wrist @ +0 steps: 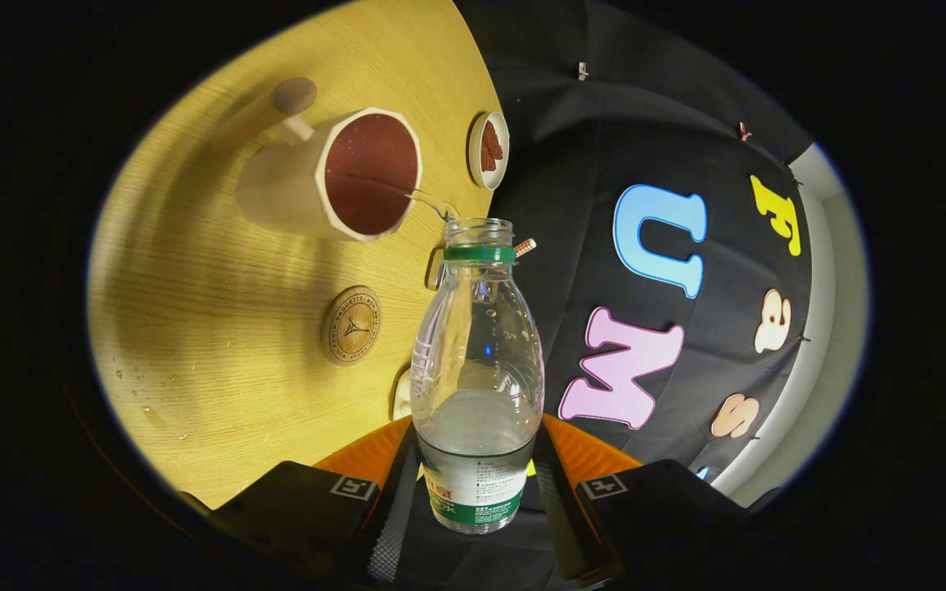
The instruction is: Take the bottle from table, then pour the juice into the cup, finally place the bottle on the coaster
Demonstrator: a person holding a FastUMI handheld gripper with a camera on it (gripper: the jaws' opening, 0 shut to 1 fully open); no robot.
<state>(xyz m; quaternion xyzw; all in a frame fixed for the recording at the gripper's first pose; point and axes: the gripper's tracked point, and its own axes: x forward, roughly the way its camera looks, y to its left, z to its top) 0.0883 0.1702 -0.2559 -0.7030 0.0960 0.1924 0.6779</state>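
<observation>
My gripper (477,484) is shut on a clear plastic bottle (477,361) with a green neck ring and a green-and-white label; both fingers press its lower body. The view is rolled, so the bottle is tipped with its uncapped mouth toward the cup. A thin stream of clear liquid runs from the mouth into the beige faceted cup (333,176), whose inside is dark red-brown. A round wooden coaster (351,324) lies on the yellow wooden table (194,328), between the cup and my fingers. A little liquid is left in the bottle.
A small white dish (489,149) with brown pieces sits beyond the cup near the table edge. A brown round knob (294,94) shows behind the cup. Water drops (144,394) dot the table beside the coaster. A small white object (401,394) lies just behind the bottle.
</observation>
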